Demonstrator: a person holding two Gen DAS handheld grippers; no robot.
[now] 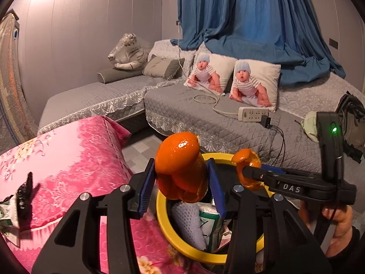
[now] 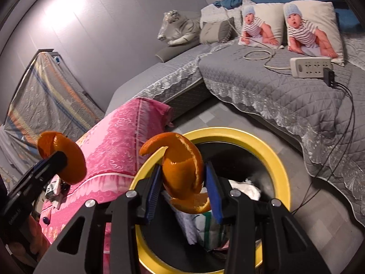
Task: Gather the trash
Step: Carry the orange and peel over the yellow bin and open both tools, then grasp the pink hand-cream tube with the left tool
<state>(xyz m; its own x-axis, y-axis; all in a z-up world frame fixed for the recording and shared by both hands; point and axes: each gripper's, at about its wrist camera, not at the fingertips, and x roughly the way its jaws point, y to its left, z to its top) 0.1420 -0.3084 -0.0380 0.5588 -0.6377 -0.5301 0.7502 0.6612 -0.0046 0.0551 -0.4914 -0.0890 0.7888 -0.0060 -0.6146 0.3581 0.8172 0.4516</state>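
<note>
The left hand-held gripper is clenched on a large orange peel, and the right hand-held gripper grasps a curled orange peel. Both hang above the yellow-rimmed trash bin, which already holds paper and wrappers, beside a pink quilt.

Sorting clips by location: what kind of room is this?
Probably a home living room: a grey quilted corner sofa with printed cushions, a blue curtain, and a yellow-rimmed trash bin.

Warm indoor light glares on the grey wall; edges bend strongly and go dark, nearest parts slightly blurred.
</note>
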